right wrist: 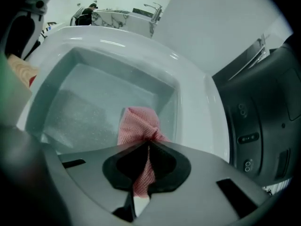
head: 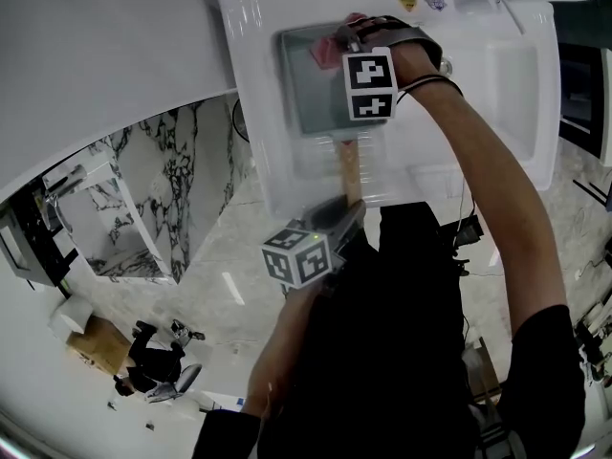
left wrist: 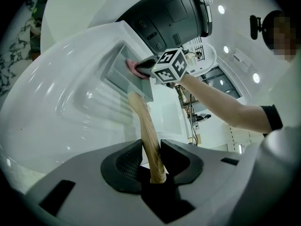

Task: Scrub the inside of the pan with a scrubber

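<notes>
Two small stickers [head: 419, 0] on the far rim of the white sink [head: 253, 113] are too small to read, and each gripper's cube bears only black-and-white square markers. The person's right arm stretches across the sink. The right gripper [right wrist: 148, 147] is angled steeply down, its fingers pinched together on a pink mesh scrubber [right wrist: 138, 121] inside the grey square pan [head: 308, 89]. The left gripper [left wrist: 153, 160] clamps its fingers on the pan's wooden handle [left wrist: 143, 126]. The pan lies in the basin, its handle pointing back toward the person.
</notes>
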Motion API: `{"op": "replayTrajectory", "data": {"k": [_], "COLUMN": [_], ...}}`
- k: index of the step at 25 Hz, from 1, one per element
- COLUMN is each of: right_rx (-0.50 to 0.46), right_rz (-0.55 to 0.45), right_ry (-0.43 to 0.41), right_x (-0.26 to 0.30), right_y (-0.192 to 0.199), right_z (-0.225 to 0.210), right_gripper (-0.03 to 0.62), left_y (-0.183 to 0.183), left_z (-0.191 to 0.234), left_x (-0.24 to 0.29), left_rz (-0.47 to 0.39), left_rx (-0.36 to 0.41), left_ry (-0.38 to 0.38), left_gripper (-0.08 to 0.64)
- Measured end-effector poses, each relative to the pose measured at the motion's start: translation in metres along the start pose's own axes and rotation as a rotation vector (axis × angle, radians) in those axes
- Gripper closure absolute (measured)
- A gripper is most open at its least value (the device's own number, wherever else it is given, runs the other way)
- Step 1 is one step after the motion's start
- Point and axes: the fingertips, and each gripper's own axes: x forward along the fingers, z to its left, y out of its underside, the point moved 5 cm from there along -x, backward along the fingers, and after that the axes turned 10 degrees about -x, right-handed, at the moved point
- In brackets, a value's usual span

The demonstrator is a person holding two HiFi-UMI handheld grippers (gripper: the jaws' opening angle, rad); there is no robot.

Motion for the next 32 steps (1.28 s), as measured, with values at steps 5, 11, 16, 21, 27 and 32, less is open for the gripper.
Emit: {"op": "replayTrajectory", "data": {"k": [5, 11, 16, 21, 27, 32], "right_rx": [0.013, 0.023, -0.012, 0.094, 0.223, 0.286], "right_rz": [-0.075, -0.118, -0.080, -0.042, -0.099, -0.153], "right_ry": [0.078, 0.127, 0.119, 0.060, -0.226, -0.462], "right_x": [-0.002, 0.003, 0.008, 0.001, -0.025, -0.044], "right_y": [-0.027, -0.055, -0.043, -0.014, -0.016, -0.043], "right_z": [-0.017, -0.027, -0.016, 0.003, 0.040, 0.070], "right_gripper": [0.560, 0.558, 0.558, 0.558, 0.558, 0.560], "left_y": [0.000, 0.001, 0.001, 0.004, 0.004, 0.005], "left_z": [0.003, 0.003, -0.001, -0.002, -0.003, -0.003], "left_x": [0.000, 0.000, 0.001, 0.002, 0.000, 0.001], "left_rz": [0.003, -0.009, -0.031, -0.029, -0.040, -0.043], "left_rx": [0.014, -0.009, -0.036, -0.033, -0.037, -0.024], "left_ry": [-0.018, -0.008, 0.011, 0.015, 0.018, 0.020], "left_gripper": [0.420, 0.420, 0.422, 0.422, 0.422, 0.422]}}
